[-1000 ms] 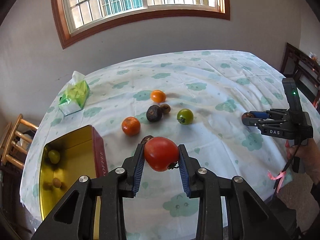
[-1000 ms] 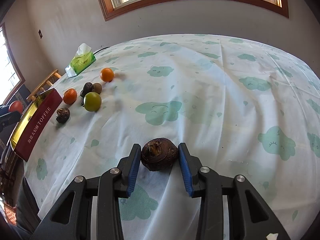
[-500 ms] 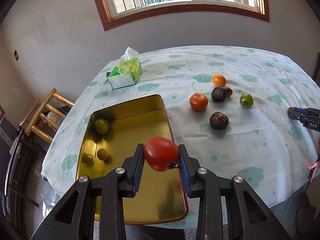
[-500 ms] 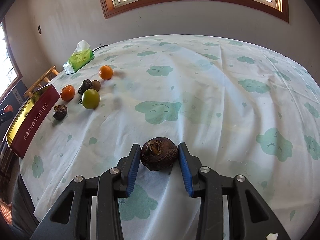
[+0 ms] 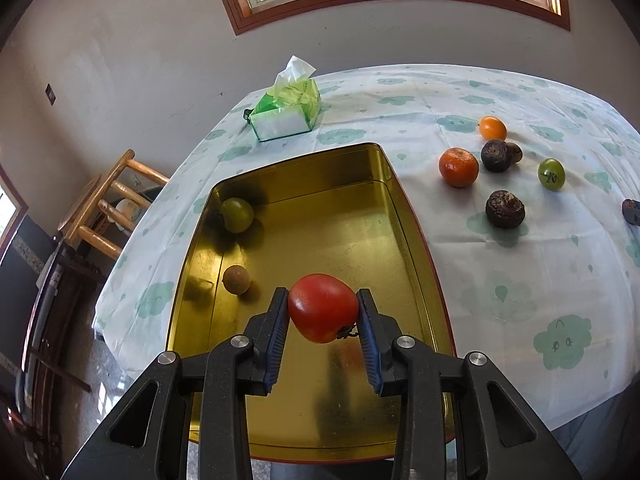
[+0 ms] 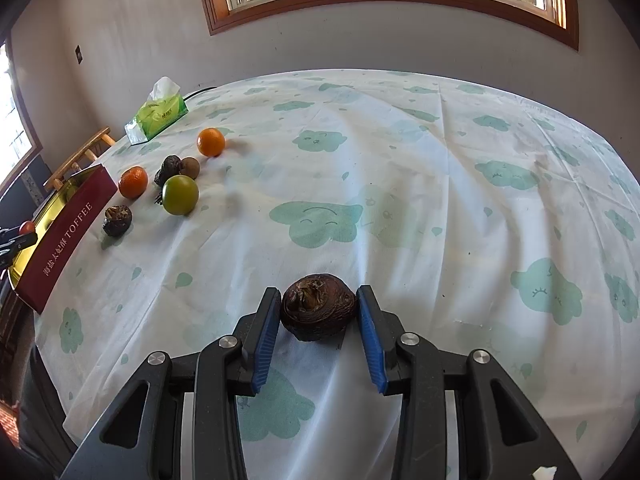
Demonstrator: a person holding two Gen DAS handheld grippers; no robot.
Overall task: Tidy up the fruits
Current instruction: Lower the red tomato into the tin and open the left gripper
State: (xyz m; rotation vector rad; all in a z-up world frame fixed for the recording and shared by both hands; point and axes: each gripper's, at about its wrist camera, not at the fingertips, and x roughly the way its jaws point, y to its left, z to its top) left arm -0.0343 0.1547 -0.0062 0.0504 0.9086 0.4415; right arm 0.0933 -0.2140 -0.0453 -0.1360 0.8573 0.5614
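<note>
My left gripper [image 5: 323,312] is shut on a red tomato [image 5: 322,307] and holds it above the near part of the gold tin [image 5: 320,216], whose red side shows in the right wrist view [image 6: 66,236]. A green fruit [image 5: 237,215] and a small brown fruit [image 5: 236,279] lie in the tin. My right gripper [image 6: 318,310] is shut on a dark brown wrinkled fruit [image 6: 318,306] just over the tablecloth. Loose on the cloth lie two orange fruits [image 5: 458,167] [image 5: 493,128], a green tomato [image 5: 551,174] and dark brown fruits [image 5: 505,209] [image 5: 496,155].
A green tissue pack [image 5: 286,110] stands at the far edge of the table, beyond the tin. A wooden stool [image 5: 106,200] stands on the floor left of the table. The table edge runs close to the tin's left and near sides.
My left gripper has carried the tomato leftward from over the loose fruits to above the tin, and come closer to it. My right gripper has barely moved with its brown fruit.
</note>
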